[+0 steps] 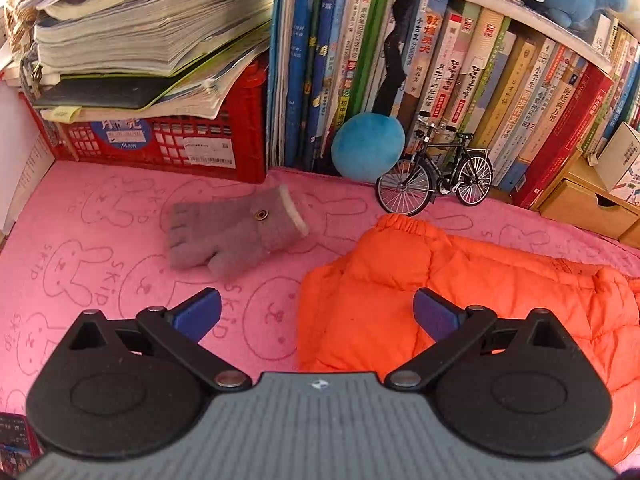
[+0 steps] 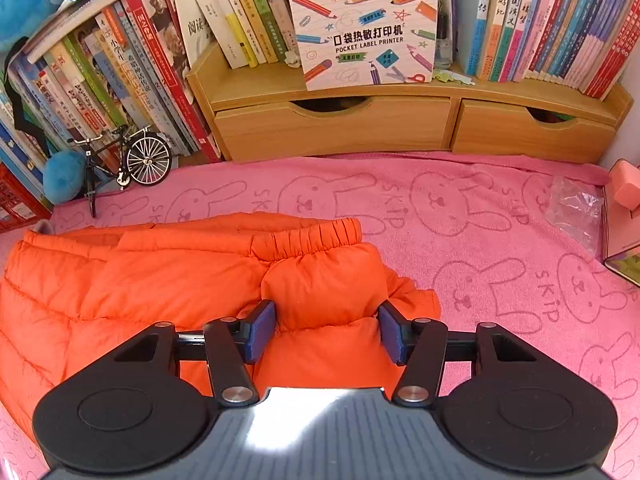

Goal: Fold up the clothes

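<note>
Left gripper (image 1: 317, 312): jaws spread wide, holding nothing, poised over the orange puffer jacket's (image 1: 460, 292) left edge. Right gripper (image 2: 327, 330): jaws partly spread, straddling a puffy fold, not clamped. Jacket: quilted, elastic cuff rearward, long axis left-right, lying mid pink towel (image 2: 500, 240).

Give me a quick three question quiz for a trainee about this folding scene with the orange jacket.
1. True or false: the right tongs are clamped shut on the orange jacket.
2. Which item lies on the pink towel beyond the left tongs? A) grey glove B) sock C) scarf
3. Fill in: the model bicycle stands in front of a row of ____.

Key: 1. False; they are open, with a puffy fold of the jacket between the pads. 2. A, the grey glove. 3. books.
</note>
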Tool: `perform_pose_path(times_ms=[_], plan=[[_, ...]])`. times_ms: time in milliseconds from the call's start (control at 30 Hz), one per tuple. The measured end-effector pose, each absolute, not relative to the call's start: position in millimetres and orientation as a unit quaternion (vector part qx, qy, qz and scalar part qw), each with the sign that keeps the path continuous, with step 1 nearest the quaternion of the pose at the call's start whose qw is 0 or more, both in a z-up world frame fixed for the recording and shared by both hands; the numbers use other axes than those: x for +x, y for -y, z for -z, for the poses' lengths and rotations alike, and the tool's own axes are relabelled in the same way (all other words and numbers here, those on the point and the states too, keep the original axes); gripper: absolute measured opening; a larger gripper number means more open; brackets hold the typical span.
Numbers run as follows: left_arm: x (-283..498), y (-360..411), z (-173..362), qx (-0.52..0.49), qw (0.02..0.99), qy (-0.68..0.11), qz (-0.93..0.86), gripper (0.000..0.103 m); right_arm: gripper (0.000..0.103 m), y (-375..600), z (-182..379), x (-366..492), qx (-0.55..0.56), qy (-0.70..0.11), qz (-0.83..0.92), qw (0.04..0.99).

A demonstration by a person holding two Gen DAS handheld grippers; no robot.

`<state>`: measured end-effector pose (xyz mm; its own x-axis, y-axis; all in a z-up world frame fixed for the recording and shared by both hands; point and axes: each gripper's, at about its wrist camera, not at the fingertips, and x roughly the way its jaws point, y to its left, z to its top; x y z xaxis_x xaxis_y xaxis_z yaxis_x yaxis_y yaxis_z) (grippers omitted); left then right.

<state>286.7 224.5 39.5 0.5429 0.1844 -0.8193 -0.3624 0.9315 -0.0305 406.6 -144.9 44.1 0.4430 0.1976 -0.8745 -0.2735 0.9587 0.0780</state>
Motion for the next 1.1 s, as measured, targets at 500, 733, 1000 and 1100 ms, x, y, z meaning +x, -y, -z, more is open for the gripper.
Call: perform_pose_path(times_ms=[500,733,1000,1100], plan=[[293,-117,-8,0.193,0.917,-0.340,-0.083,0.103,0.075,55,-63,362,-0.319,-0.272,-0.183,0.889],[303,-99,20,0.275,0.900,-0.331,-0.072,0.103,0.085,4,-41,331,-0.418,-0.212,-0.259,0.845],[324,-153,39,0.231,0.876,-0.385,-0.178,0.103,0.087,8,-27,365,-0.379,-0.240,-0.201,0.871],[326,-170,47,0.211,0.871,-0.400,-0.192,0.103,0.093,23,-16,375,-0.395,-0.231,-0.168,0.873]])
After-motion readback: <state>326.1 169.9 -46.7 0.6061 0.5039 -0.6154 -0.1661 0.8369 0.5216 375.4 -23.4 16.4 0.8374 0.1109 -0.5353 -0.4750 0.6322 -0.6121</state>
